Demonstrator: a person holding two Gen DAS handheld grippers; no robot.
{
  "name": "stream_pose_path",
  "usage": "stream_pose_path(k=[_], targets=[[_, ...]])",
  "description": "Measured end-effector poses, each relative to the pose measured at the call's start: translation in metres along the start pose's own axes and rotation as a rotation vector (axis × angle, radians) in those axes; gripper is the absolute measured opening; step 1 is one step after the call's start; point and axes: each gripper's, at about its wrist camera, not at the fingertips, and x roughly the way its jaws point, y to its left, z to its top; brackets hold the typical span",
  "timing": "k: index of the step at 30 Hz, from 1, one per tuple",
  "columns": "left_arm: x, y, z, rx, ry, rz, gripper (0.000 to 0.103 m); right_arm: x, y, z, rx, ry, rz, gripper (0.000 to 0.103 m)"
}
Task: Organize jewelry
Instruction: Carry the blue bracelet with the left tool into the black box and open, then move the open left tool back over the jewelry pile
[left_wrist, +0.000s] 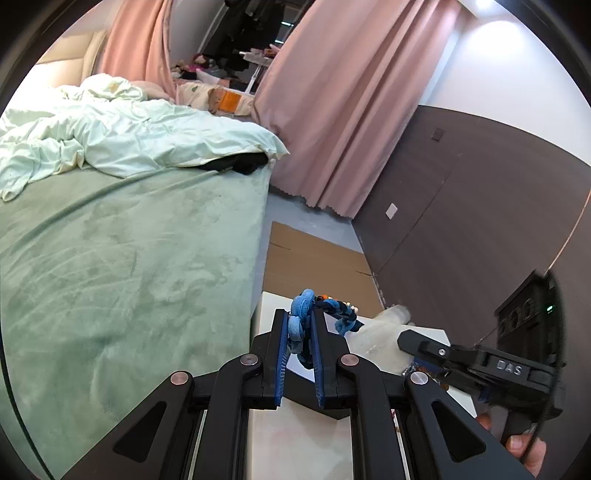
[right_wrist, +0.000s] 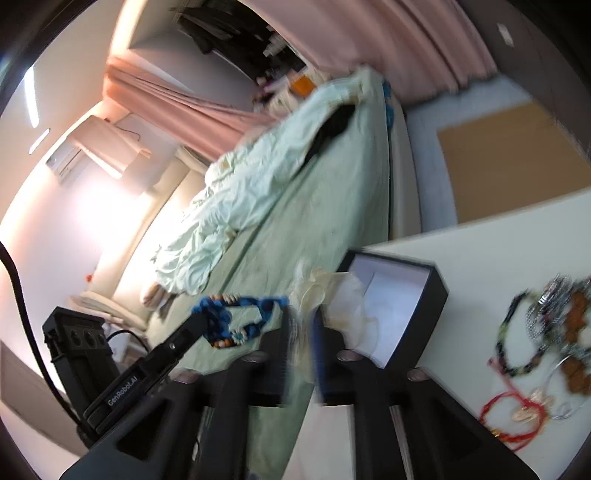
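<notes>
My left gripper (left_wrist: 299, 332) is shut on a blue woven bracelet (left_wrist: 306, 314) with small orange and white beads, held up in the air above the white table (left_wrist: 295, 439). The same bracelet (right_wrist: 240, 321) hangs from the left gripper's tips (right_wrist: 201, 321) in the right wrist view. My right gripper (right_wrist: 304, 332) is shut on a sheer cream organza pouch (right_wrist: 332, 295), held beside an open black jewelry box (right_wrist: 395, 306) with a white lining. The right gripper (left_wrist: 406, 339) and the pouch (left_wrist: 380, 332) also show in the left wrist view. The right view is motion-blurred.
A heap of loose bracelets and necklaces (right_wrist: 546, 332), including a red cord one (right_wrist: 513, 417), lies on the white table (right_wrist: 498, 240) at right. A green bed (left_wrist: 110, 277) is to the left, brown cardboard (left_wrist: 310, 258) on the floor, pink curtains (left_wrist: 351, 110) beyond.
</notes>
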Motion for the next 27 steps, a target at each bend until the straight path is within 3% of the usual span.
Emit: stream_pose_path(k=[1, 12, 14, 16, 21, 27], targets=[[0.002, 0.000, 0.000, -0.004, 0.003, -0.003, 0.013, -0.004, -0.005, -0.002, 0.008, -0.025, -0.032, 0.067], [0.035, -0.021, -0.006, -0.002, 0.062, -0.059, 0.014, -0.060, -0.039, -0.006, 0.066, -0.101, -0.113, 0.068], [0.043, -0.026, -0.007, -0.004, 0.101, -0.060, 0.028, -0.070, -0.044, -0.005, 0.082, -0.115, -0.132, 0.068], [0.051, -0.029, -0.009, -0.006, 0.135, -0.050, 0.069, -0.078, -0.043, -0.004, 0.083, -0.128, -0.140, 0.068], [0.041, -0.035, -0.015, -0.007, 0.098, -0.073, 0.072, -0.108, -0.049, -0.006, 0.102, -0.171, -0.172, 0.068], [0.032, -0.062, -0.030, 0.094, 0.101, -0.106, 0.072, -0.132, -0.065, -0.015, 0.164, -0.159, -0.266, 0.068]])
